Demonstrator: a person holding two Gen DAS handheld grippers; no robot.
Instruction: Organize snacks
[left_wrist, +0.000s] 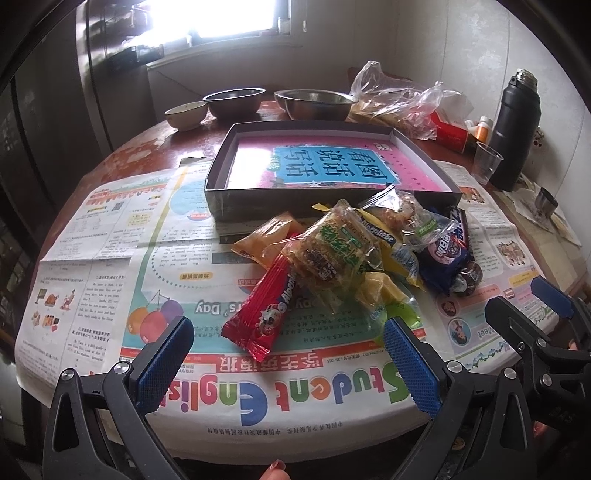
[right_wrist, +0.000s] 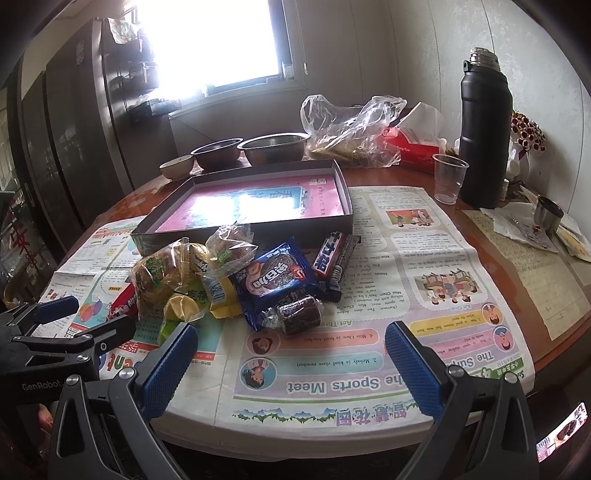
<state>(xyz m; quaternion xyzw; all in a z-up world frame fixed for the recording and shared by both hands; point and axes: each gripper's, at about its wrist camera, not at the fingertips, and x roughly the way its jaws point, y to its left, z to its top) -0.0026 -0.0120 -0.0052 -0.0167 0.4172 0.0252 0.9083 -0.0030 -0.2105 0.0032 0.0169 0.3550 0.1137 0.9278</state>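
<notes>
**Both grippers spread, nothing held**

While both hang over the near table edge, left gripper and right gripper are spread wide, empty. Snack pile sits on the newspaper, touching the shallow box's near wall. Red wafer bar nearest left.

The left wrist view is taken low over the near table edge, facing the snack pile head-on, with the shallow box seen just behind the pile. The right wrist view is taken from right of the pile, at similar closeness, angled across it. The pile, box, bowls and black flask are shared by both.
</notes>
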